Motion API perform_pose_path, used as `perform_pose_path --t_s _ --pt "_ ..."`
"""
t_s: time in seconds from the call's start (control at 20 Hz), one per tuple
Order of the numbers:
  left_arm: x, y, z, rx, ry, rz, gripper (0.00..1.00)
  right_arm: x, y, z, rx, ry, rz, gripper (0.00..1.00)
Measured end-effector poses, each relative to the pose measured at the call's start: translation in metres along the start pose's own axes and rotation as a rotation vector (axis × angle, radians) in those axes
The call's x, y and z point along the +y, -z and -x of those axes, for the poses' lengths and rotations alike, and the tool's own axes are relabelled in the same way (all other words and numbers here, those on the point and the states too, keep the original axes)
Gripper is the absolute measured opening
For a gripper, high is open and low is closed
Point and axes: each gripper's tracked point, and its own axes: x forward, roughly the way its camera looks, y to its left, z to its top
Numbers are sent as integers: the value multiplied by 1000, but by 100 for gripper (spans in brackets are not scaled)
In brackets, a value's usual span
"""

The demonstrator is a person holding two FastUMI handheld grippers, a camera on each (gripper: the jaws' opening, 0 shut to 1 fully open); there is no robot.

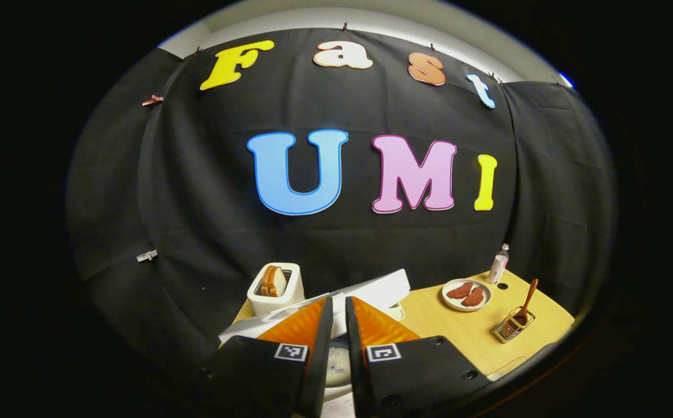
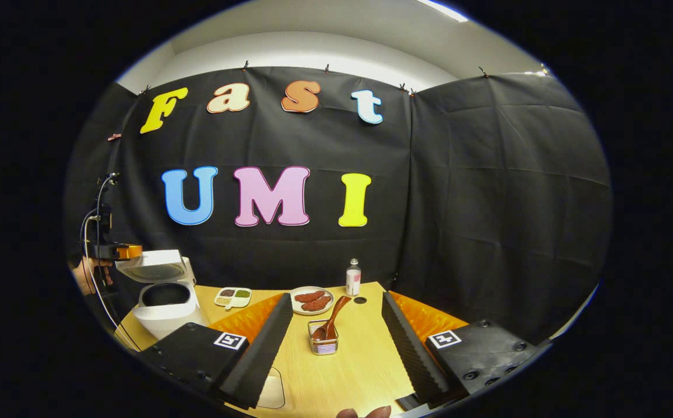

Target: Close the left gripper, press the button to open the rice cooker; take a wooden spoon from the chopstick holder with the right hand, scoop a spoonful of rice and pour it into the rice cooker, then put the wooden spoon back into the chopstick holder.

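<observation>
On the table: a pale wooden table [image 2: 365, 354] carries every item, with black cloth walling the booth behind it
Rice cooker: the white rice cooker [image 2: 165, 307] stands at the table's far left in the right gripper view, its lid [image 2: 153, 266] raised and the dark inner pot visible; whether anything lies in the pot cannot be told
Chopstick holder: a small wire chopstick holder [image 2: 323, 344] sits mid-table, between the right gripper's fingers in that view; the wooden spoon [image 2: 332, 320] stands in it, bowl down, handle leaning up to the right
Plate: a white plate [image 2: 312, 301] behind the holder holds two reddish-brown pieces
Divided dish: a small white dish [image 2: 233, 296] near the cooker has compartments of grains, some green and some pale; too small to name
Toaster: a white toaster [image 1: 276, 288] holds slices of bread in its slot
Bottle: a small white bottle [image 2: 353, 278] stands at the table's back edge; its label cannot be read
Left gripper [image 1: 339, 337]: fingers nearly together with a thin gap, gripping nothing, above the cooker, whose body is largely hidden behind them
Right gripper [image 2: 333, 348]: jaws spread wide, holding nothing, short of the holder
Markings: each gripper carries square black-and-white coded tags
</observation>
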Motion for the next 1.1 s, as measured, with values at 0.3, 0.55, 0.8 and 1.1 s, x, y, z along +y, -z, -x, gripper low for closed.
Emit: perform_pose_path --t_s 0.3,0.55,0.8,1.1 --pt "-18 -28 47 -100 -8 70 95 3 15 -29 27 -68 -6 98" --pt "-48 -23 95 -122 -28 81 95 10 46 -88 81 -195 -93 98" --pt "-80 -1 130 -85 -59 155 95 -9 108 -159 206 -228 -155 97" --pt "-91 28 152 -67 -185 195 95 -13 177 -224 334 -313 -183 96"
